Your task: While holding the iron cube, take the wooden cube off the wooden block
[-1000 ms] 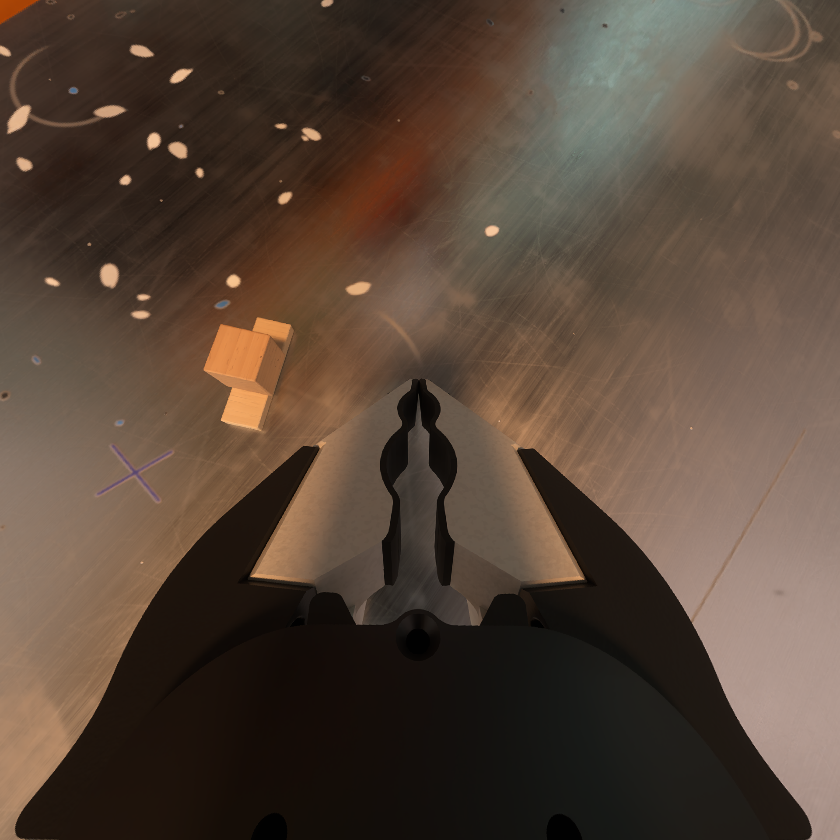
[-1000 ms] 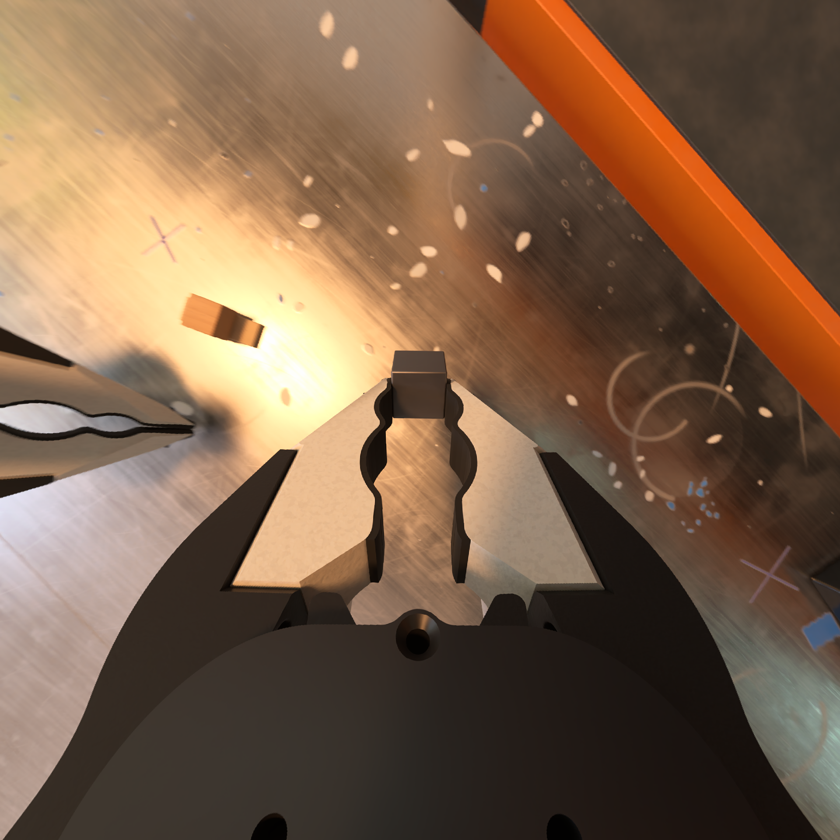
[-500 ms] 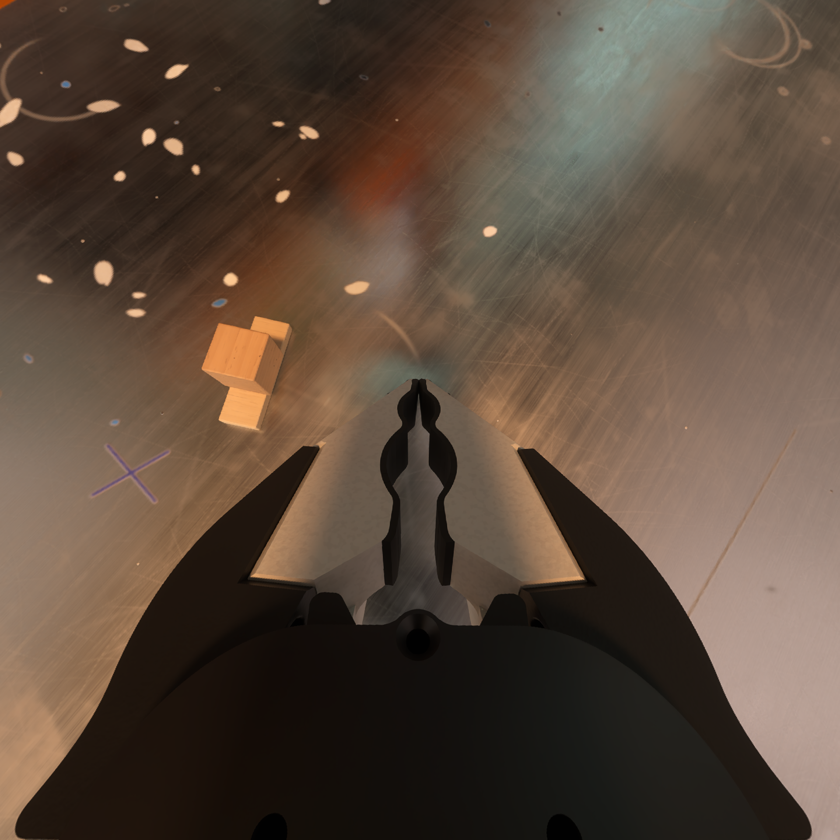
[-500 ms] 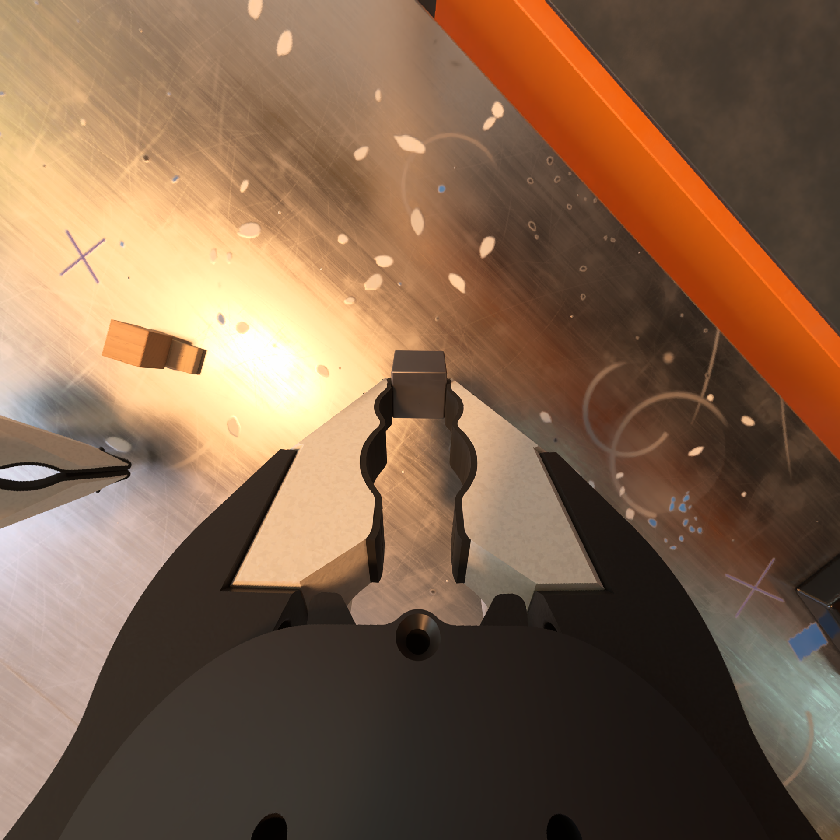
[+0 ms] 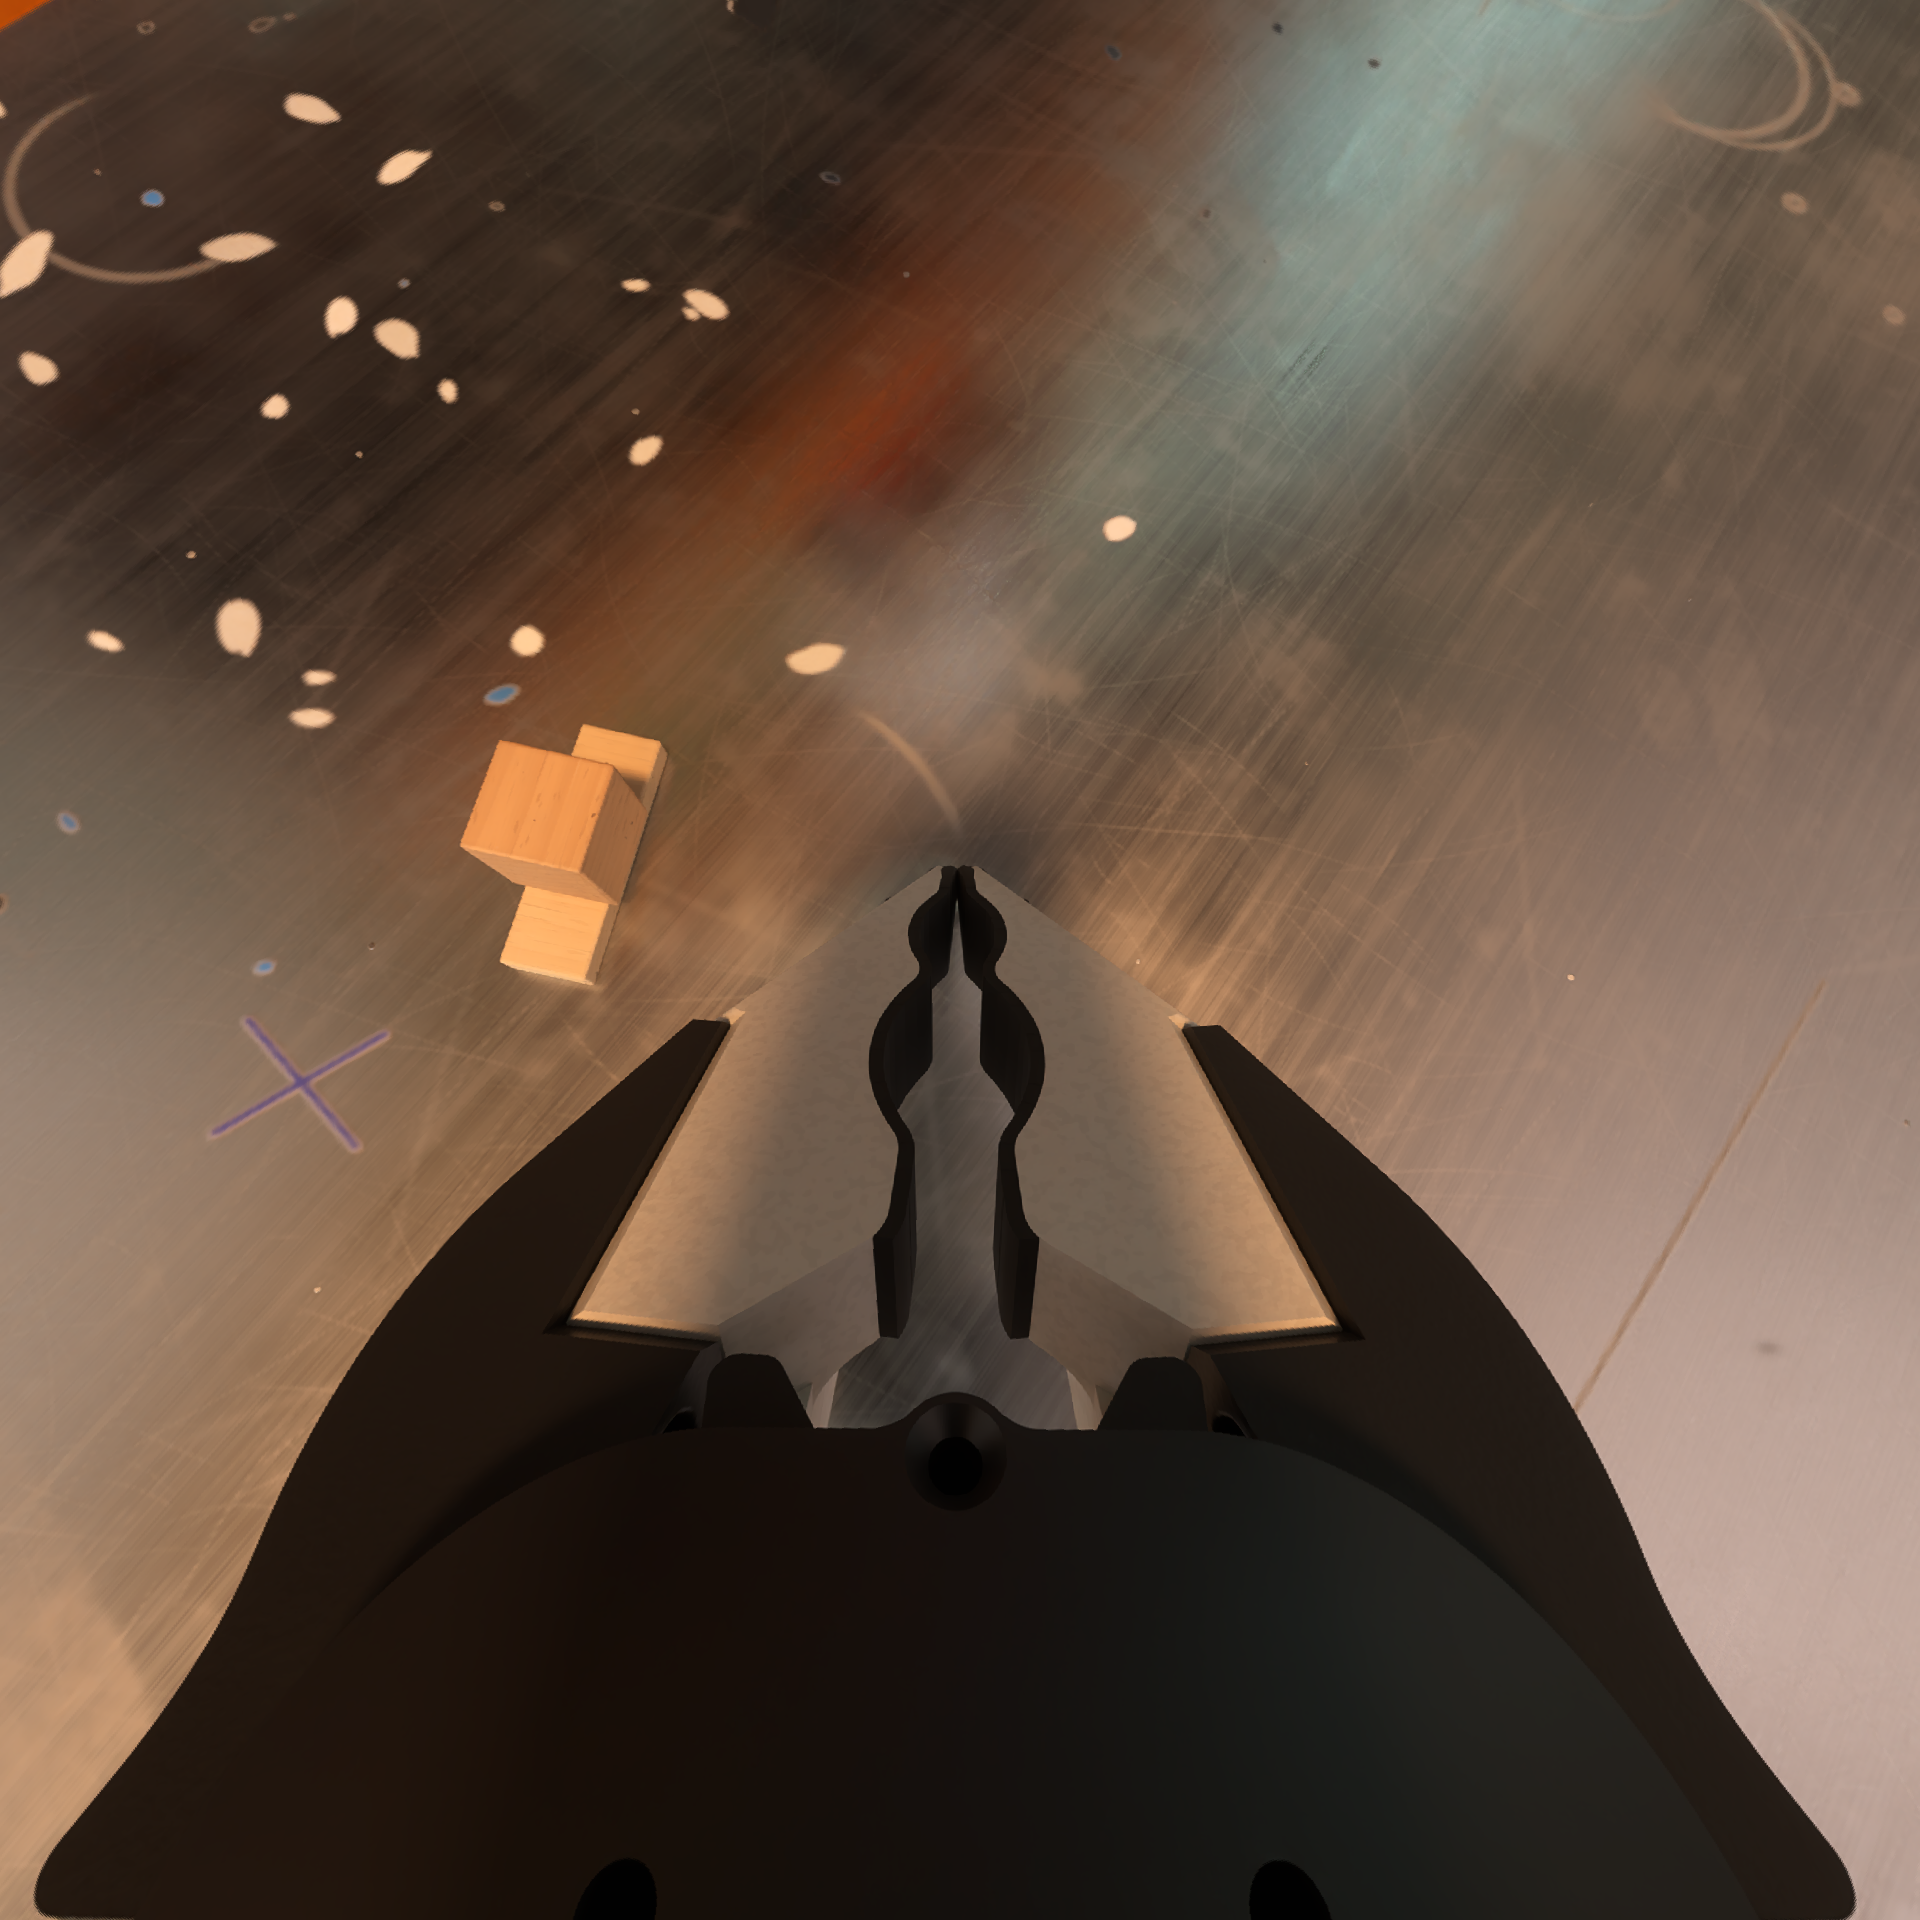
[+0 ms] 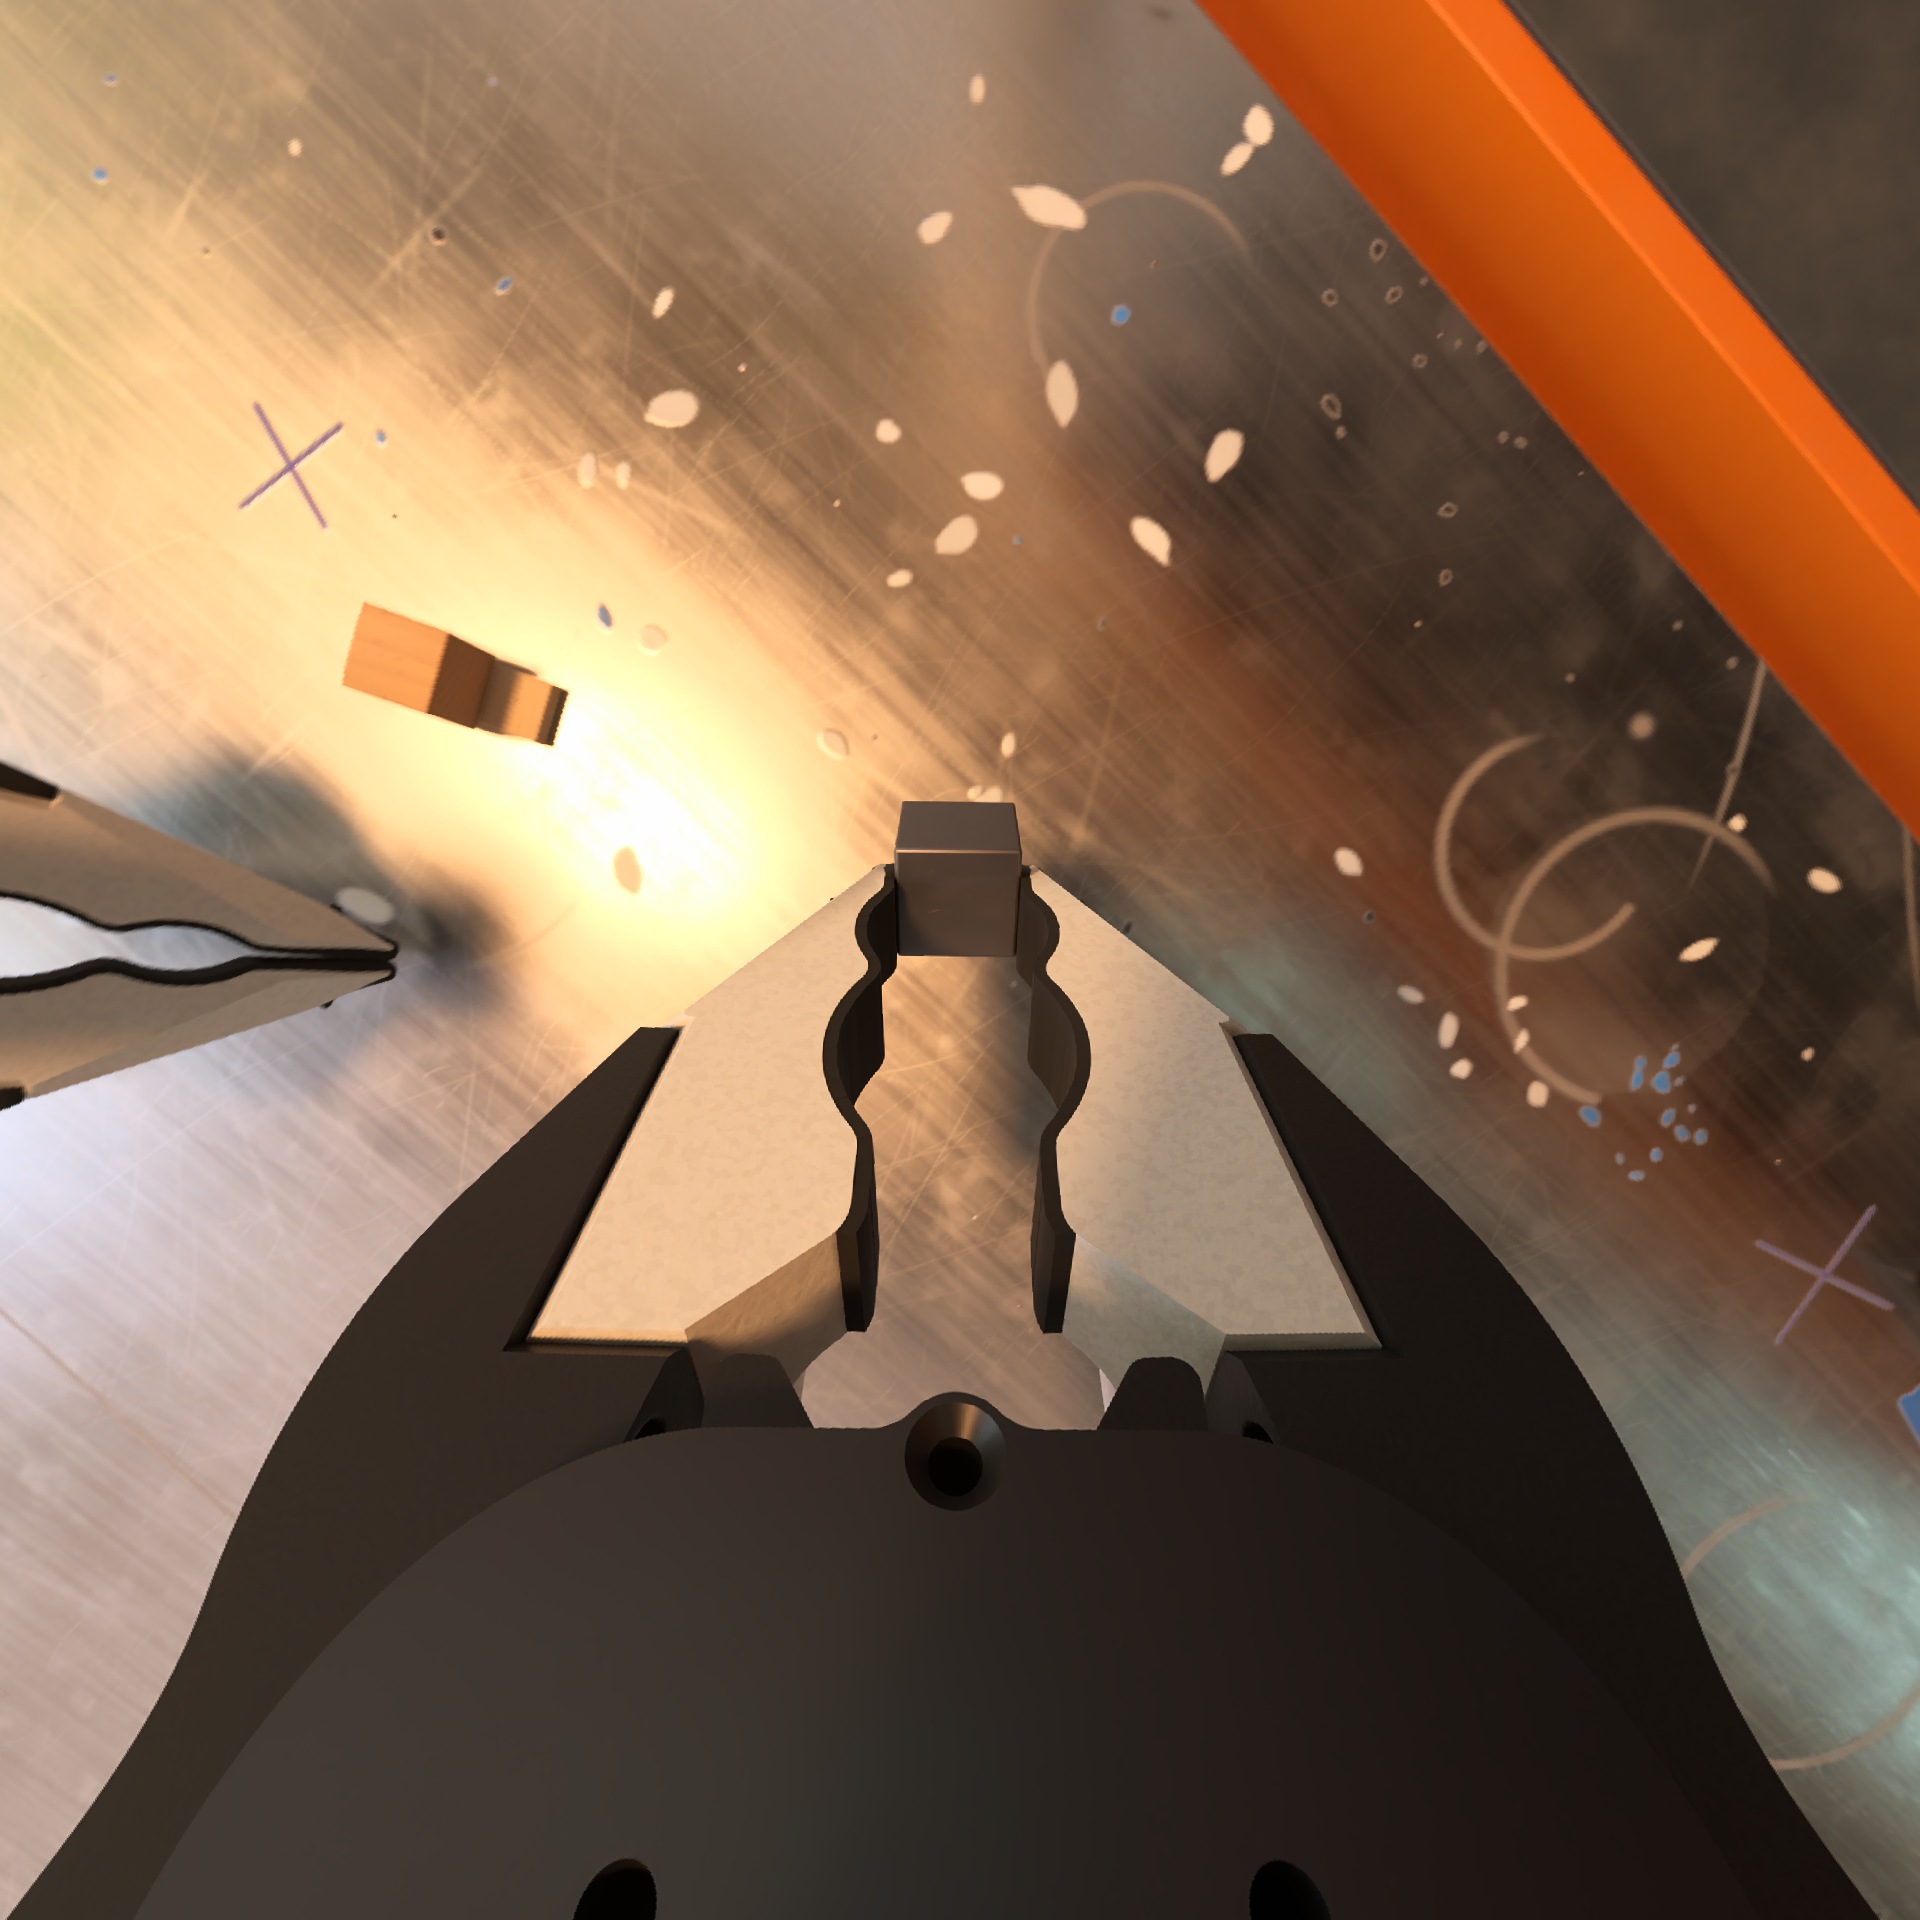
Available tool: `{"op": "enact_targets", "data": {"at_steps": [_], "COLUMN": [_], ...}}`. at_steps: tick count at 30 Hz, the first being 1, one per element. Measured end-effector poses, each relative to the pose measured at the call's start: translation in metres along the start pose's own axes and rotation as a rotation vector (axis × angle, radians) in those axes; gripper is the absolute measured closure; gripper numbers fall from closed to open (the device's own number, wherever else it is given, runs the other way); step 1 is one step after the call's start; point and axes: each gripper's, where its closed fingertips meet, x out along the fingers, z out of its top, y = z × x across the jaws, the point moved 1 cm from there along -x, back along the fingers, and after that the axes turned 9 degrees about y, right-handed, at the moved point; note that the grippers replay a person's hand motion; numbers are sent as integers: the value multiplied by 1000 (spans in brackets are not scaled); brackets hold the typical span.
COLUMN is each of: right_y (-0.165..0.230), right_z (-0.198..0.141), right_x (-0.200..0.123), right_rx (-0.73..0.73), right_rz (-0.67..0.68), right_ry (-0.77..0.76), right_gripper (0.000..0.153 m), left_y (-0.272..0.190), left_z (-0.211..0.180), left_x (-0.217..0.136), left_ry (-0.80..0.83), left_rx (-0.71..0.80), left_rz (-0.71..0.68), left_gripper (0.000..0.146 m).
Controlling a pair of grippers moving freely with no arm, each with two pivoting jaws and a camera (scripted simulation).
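A pale wooden cube (image 5: 556, 821) sits on a longer wooden block (image 5: 556, 935) lying flat on the scratched metal table (image 5: 1351, 727). The block's ends stick out on both sides of the cube. My left gripper (image 5: 956, 878) is shut and empty, to the right of the stack and nearer than it. My right gripper (image 6: 956, 899) is shut on the grey iron cube (image 6: 956, 862), held at its fingertips above the table. In the right wrist view the wooden cube (image 6: 410, 660) and block (image 6: 530, 707) lie far left, with the left gripper (image 6: 384, 961) below them.
An orange table edge (image 6: 1558, 312) runs diagonally across the upper right of the right wrist view. Purple X marks (image 5: 301, 1081) (image 6: 291, 468), pale flecks and ring stains are flat on the surface. A small blue thing (image 6: 1910, 1408) shows at the right edge.
The right wrist view has swung back, so the wooden stack and the left gripper sit further right in it than half a second ago. The left wrist view is almost unchanged.
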Motion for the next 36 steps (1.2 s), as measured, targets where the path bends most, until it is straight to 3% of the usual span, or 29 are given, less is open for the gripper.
{"op": "enact_targets", "data": {"at_steps": [15, 21, 36], "right_y": [50, 26, 8], "right_z": [-39, -24, -14], "right_x": [-14, -30, -4], "right_rx": [-17, 38, 45], "right_rz": [23, -11, -15], "right_ry": [-5, -83, -23], "right_gripper": [131, 131, 131], "left_y": [0, 0, -1], "left_z": [0, 0, 0], "left_x": [0, 0, 0], "left_ry": [-1, -1, 0], "left_rx": [6, 10, 10], "left_rz": [16, 21, 12], "left_gripper": [146, 146, 146]}}
